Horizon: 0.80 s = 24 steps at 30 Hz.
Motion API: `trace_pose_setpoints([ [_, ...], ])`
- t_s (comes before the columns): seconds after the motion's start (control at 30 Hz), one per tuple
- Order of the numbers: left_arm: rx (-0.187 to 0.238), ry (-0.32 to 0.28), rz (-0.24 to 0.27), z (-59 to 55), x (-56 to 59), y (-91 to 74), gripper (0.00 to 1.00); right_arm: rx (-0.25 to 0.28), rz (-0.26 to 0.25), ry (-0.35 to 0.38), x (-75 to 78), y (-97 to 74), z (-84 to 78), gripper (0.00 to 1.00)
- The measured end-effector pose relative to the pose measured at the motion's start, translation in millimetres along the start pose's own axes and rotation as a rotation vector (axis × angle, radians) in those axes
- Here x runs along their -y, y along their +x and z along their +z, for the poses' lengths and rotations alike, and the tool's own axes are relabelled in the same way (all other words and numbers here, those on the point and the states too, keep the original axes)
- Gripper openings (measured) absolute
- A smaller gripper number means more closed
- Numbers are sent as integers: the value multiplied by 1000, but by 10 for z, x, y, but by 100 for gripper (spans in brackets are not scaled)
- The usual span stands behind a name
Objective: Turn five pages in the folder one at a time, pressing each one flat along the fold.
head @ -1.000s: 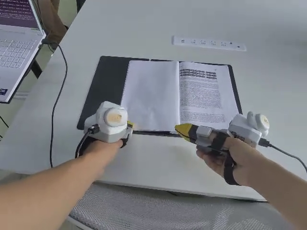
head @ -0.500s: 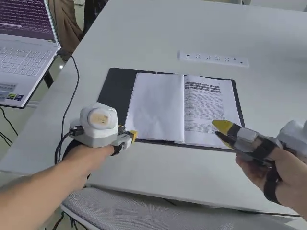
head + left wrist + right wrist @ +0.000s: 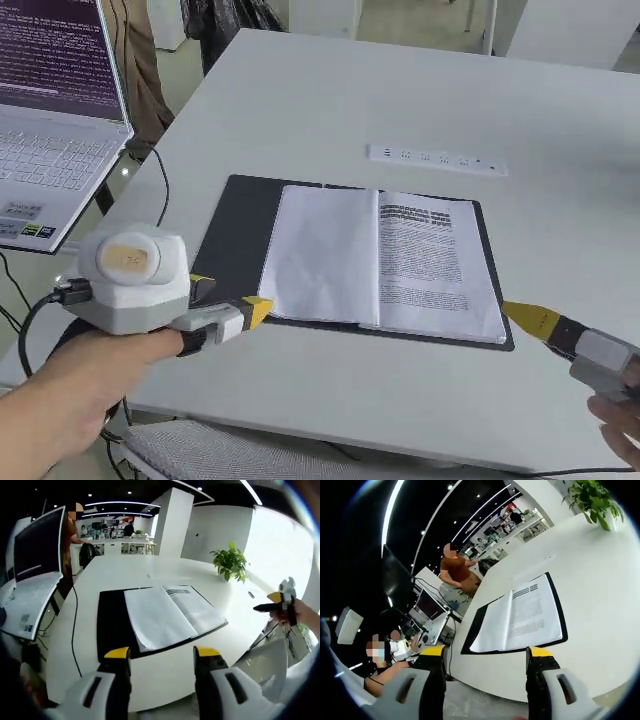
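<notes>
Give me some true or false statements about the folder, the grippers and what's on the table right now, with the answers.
1. The folder lies open on the table. True.
2. The left gripper is shut. False: its jaws stand apart and hold nothing.
3. The printed text is on the left page. False: it is on the right page; the left page is blank.
4. A power strip lies on the table beyond the folder. True.

laptop (image 3: 50, 130) cut by left edge, right gripper (image 3: 532, 319) cropped at corner, folder (image 3: 228, 240) print unreadably small
</notes>
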<state>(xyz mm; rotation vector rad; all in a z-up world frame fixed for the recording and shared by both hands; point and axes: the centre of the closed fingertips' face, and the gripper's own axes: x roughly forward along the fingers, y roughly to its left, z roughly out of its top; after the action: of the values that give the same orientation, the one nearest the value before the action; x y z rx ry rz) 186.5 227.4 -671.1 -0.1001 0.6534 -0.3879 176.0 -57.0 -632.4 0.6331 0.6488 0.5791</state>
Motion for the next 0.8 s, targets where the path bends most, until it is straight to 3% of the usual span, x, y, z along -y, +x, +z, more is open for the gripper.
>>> trace_pose_setpoints([
  [0.23, -22, -12, -3, 0, 73, -271, 61, 13, -36, -104, -118, -188, 45, 72],
  [0.33, -18, -28, 4, 25, 78, -377, 64, 27, -43, -115, -134, -272, 95, 72],
  [0.53, -9, 30, 16, 75, 100, -538, 64, 77, -90, -150, -55, -421, 223, 75],
  [0.8, 18, 28, 13, 144, 123, -616, 68, 73, -154, -201, 55, -523, 141, 78],
])
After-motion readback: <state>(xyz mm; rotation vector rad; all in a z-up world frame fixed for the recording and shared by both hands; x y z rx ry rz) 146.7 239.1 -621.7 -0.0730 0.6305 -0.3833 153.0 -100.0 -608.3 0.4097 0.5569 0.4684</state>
